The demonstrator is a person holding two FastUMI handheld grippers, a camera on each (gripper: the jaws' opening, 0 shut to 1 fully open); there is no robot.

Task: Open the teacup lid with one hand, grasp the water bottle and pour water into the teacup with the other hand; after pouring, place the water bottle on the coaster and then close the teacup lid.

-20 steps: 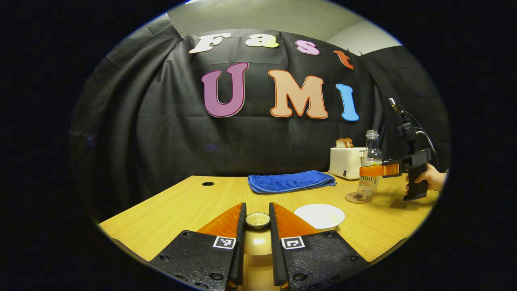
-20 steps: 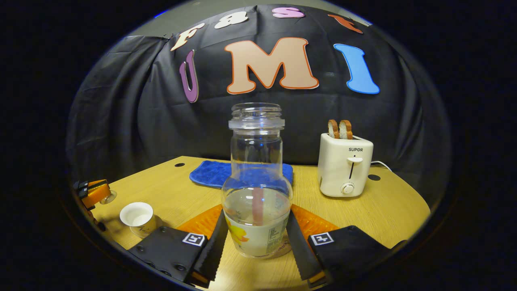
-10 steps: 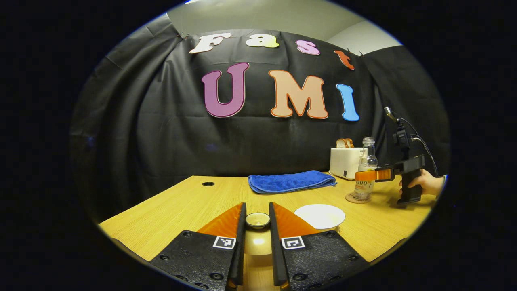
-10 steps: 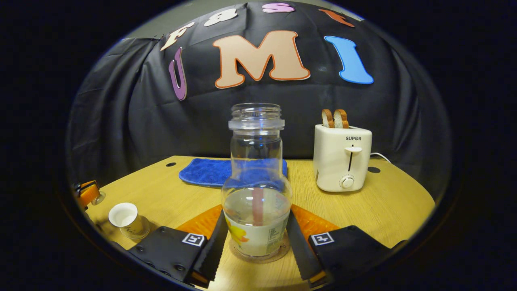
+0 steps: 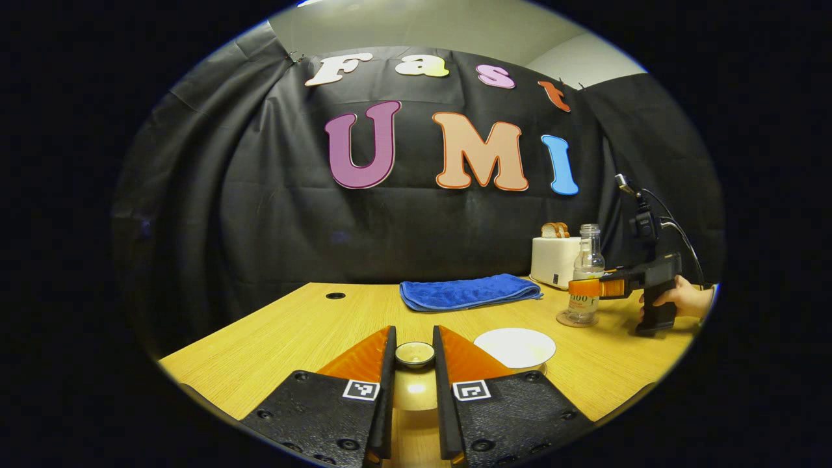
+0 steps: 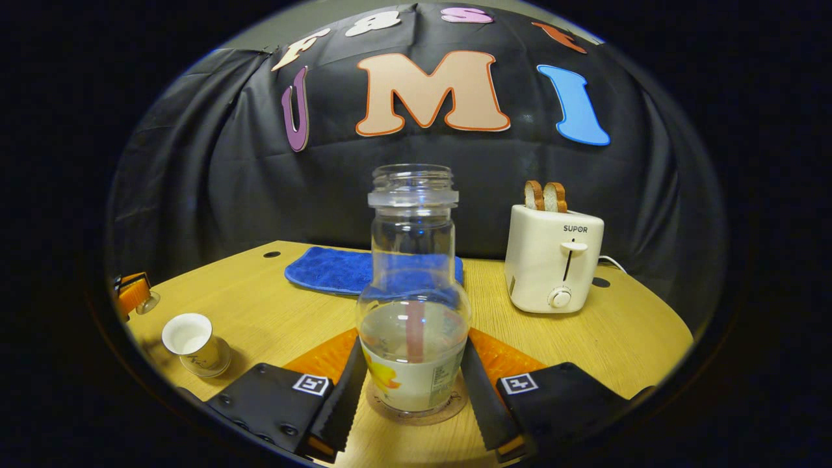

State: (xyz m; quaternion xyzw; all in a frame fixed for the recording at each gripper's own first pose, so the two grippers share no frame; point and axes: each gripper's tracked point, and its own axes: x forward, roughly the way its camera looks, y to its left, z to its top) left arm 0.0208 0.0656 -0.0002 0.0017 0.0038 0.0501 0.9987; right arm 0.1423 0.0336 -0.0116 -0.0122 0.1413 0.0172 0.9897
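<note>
With the water bottle [image 6: 413, 338] set on the coaster [image 6: 416, 409] at lower centre but still clamped by the right gripper [image 6: 412, 390], release remains, and the lid [image 5: 415, 354] pinched in the left gripper [image 5: 413, 364] is yet to be replaced on the teacup [image 6: 193, 344].

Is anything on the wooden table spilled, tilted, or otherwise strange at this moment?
Nothing stands out. The clear glass water bottle stands upright on the round coaster, gripped by the right gripper. The white teacup is upright and open; the left gripper holds its lid. No spill shows on the table.
</note>
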